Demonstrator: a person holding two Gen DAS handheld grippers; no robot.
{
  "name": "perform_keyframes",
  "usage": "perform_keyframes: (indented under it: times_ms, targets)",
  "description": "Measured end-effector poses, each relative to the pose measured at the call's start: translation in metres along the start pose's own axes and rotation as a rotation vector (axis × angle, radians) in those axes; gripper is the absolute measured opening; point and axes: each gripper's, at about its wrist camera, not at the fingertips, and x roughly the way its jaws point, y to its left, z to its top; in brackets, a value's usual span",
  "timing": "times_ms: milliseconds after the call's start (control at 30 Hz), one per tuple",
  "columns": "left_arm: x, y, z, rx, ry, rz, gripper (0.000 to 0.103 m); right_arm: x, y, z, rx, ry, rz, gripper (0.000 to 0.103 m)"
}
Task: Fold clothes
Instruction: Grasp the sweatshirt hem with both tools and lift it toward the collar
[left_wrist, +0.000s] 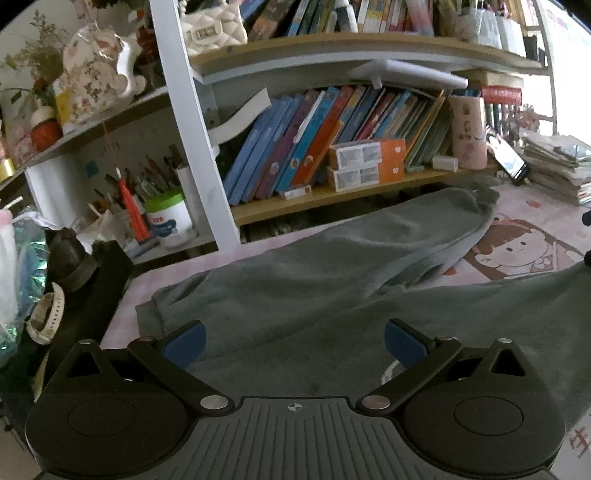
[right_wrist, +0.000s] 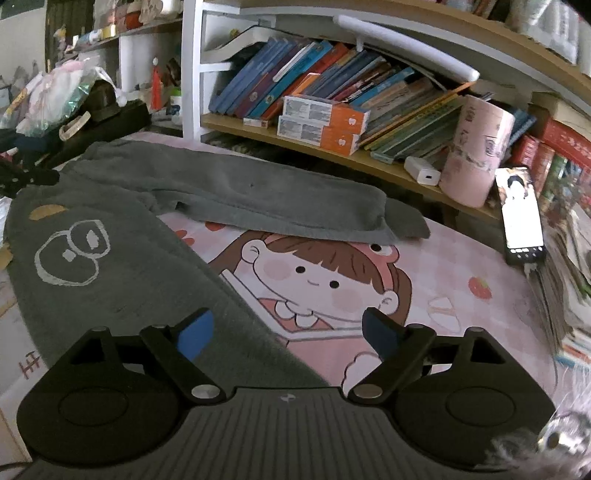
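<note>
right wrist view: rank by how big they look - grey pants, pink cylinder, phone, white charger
1. grey pants, by far
2. pink cylinder
3. phone, narrower than the cylinder
4. white charger

The pants lie nearest the camera, which exaggerates them.

The left hand-held gripper (left_wrist: 294, 343) filled the bottom of the frame, its blue-padded jaws standing wide apart with nothing between them, above a grey garment (left_wrist: 332, 288). The garment lay spread across the pink cartoon-printed counter (left_wrist: 524, 251), one long part stretching toward the upper right. Behind it, a shelf (left_wrist: 332, 192) held a row of leaning books (left_wrist: 295, 147), two orange boxes (left_wrist: 365, 162) and a pink cylinder (left_wrist: 467, 129). A phone (left_wrist: 511, 158) leaned at the right.
</note>
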Motion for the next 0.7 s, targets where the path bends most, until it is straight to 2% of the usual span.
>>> perform_keyframes:
  times_ms: [200,433,533,700]
  targets:
    - [0.027,0.005,0.006,0.009,0.027,-0.006,0.103,0.028,-0.010,0.020,-0.027,0.014,0.042,0.087]
    - [0.063,0.017,0.026,0.048,0.056,-0.021,0.103,0.067,-0.038,0.054,-0.011,0.016,0.072,0.086]
    - [0.075,0.028,0.037,0.053,0.025,-0.082,0.103,0.087,-0.056,0.072,-0.007,0.030,0.070,0.084]
    - [0.100,0.053,0.048,0.007,0.014,-0.154,0.103,0.119,-0.078,0.094,-0.038,0.051,0.078,0.080]
